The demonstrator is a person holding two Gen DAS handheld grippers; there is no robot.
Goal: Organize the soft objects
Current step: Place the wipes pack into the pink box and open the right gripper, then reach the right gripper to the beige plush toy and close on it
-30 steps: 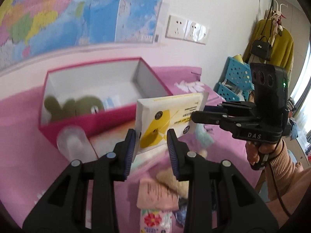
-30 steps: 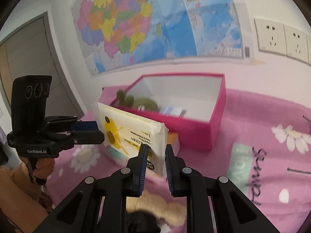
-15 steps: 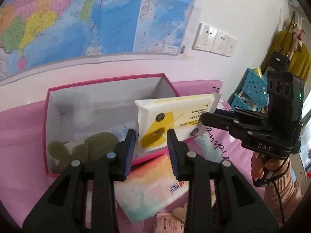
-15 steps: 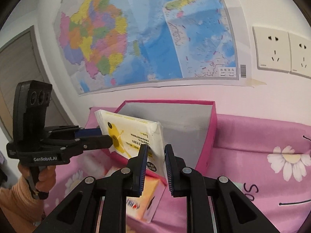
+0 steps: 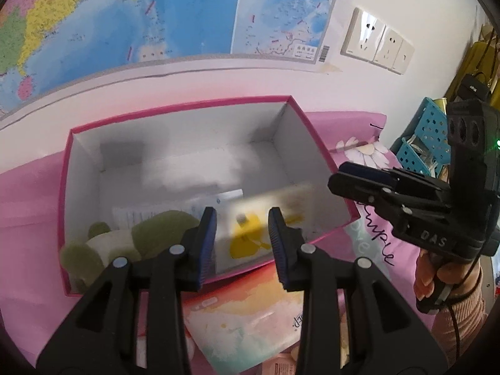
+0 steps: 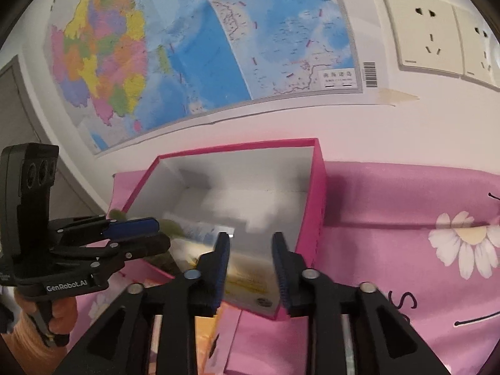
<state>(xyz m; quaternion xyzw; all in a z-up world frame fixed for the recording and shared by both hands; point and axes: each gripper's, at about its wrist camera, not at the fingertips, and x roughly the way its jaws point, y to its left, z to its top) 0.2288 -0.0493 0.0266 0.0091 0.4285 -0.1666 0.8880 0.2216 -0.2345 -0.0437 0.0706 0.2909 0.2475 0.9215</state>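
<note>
Blue-padded, the left claw (image 5: 242,234) and right claw (image 6: 250,265) both gape, released, above the pink box (image 5: 175,109). Between and beyond their fingers, the blurred yellow-and-white tissue pack (image 5: 247,234) sits inside the box, beside a green plush toy (image 5: 156,231).

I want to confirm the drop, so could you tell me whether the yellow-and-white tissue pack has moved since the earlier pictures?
Yes. The tissue pack has dropped from between both grippers, above the pink box's rim, down inside the box beside the green plush toy.
</note>
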